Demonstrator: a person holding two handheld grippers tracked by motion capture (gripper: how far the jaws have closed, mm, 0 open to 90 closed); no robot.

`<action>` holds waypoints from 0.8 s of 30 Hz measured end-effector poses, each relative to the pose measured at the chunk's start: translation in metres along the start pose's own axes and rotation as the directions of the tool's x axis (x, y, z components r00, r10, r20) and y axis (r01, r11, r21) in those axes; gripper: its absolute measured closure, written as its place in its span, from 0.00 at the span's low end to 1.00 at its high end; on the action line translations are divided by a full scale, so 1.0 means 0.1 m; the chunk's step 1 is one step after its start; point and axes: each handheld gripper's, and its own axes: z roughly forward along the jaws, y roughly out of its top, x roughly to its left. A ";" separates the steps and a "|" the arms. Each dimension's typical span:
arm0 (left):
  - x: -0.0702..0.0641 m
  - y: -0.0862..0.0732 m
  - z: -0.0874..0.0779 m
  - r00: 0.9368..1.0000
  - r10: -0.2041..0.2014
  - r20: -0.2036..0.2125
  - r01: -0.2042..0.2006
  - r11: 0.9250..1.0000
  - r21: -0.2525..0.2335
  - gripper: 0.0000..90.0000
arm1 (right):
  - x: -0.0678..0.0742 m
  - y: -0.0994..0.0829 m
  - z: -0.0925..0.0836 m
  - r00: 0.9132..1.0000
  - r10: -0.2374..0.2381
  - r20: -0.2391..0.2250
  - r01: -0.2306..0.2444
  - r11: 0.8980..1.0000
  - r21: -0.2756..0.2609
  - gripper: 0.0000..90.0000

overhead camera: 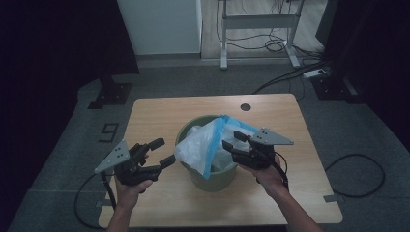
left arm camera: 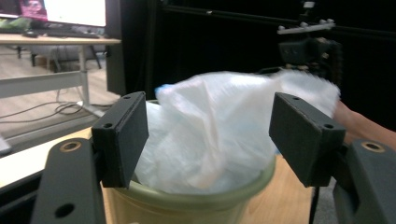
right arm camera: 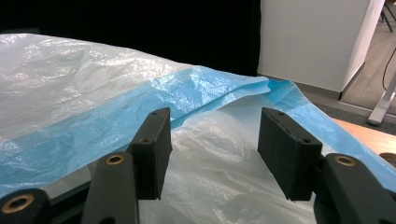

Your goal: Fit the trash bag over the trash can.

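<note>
A green bin (overhead camera: 212, 178) stands mid-table, and a white see-through bag (overhead camera: 200, 142) with a blue band (overhead camera: 212, 145) bulges out of its top. To the left of the bin, my left gripper (overhead camera: 163, 152) is open and a little apart from it, with nothing between its fingers. The left gripper view has the jaws wide, with the bag (left arm camera: 215, 130) and the bin's rim (left arm camera: 210, 198) beyond them. My right gripper (overhead camera: 232, 140) is at the bin's right rim, over the bag. Its jaws stand apart above the plastic (right arm camera: 215, 163), pressing on nothing, and the blue band (right arm camera: 140, 107) runs just past them.
The wooden table (overhead camera: 159, 111) has a round hole (overhead camera: 245, 107) near its far edge. Behind it stand a desk frame (overhead camera: 258, 21) and a white cabinet (overhead camera: 162, 26). Cables (overhead camera: 358, 176) lie on the grey floor. The other hand's gripper (left arm camera: 308, 46) shows beyond the bag.
</note>
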 end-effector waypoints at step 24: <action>-0.01 -0.07 0.56 0.997 -0.053 0.055 0.038 0.967 0.250 0.57 | 0.05 -0.02 -0.05 1.000 -0.025 0.000 0.025 1.000 0.003 0.48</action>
